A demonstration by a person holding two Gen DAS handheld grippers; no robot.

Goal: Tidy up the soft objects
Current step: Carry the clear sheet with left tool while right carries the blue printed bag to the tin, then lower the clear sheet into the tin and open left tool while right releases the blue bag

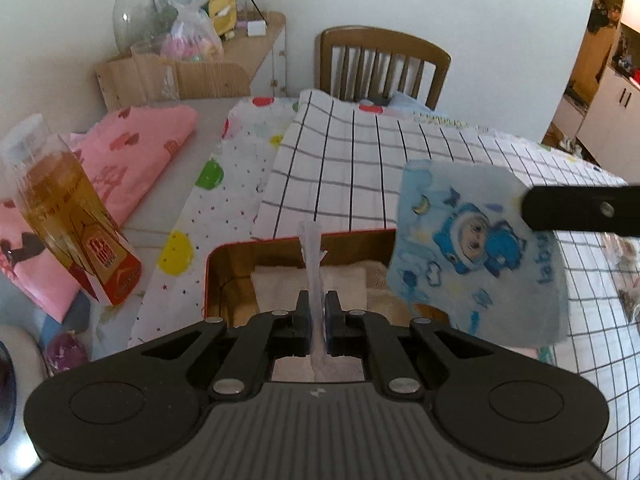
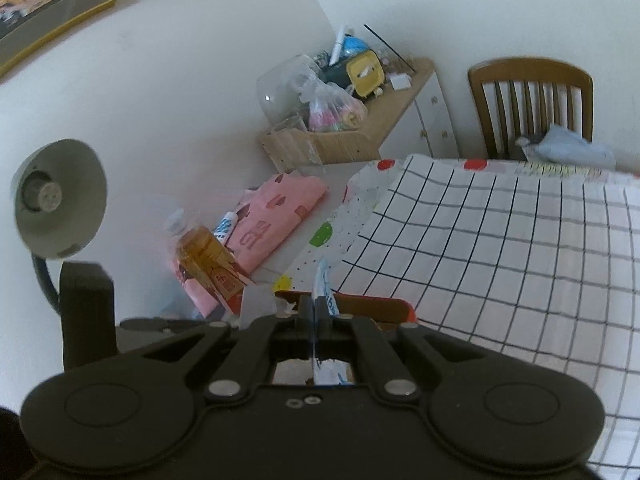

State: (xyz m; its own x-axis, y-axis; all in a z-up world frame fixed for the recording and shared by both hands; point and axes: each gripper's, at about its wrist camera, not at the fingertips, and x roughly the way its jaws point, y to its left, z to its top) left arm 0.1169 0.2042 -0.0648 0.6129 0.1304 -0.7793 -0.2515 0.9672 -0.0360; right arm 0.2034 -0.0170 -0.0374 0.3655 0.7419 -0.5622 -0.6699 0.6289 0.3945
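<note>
In the left wrist view my left gripper is shut on a thin pale strip of cloth seen edge-on. It hangs over an open red-rimmed tin box that has beige folded towels inside. To its right a light blue cloth with a cartoon bear hangs in the air, pinched at its top corner by my right gripper's black fingers. The right wrist view shows my right gripper shut on that blue cloth's edge, above the tin box. I cannot tell whether both grippers hold one cloth.
A clear bottle of amber liquid stands left of the box, beside a folded pink cloth. A black-checked white cloth and a dotted cloth cover the table. A wooden chair stands behind it, and a desk lamp stands at the left.
</note>
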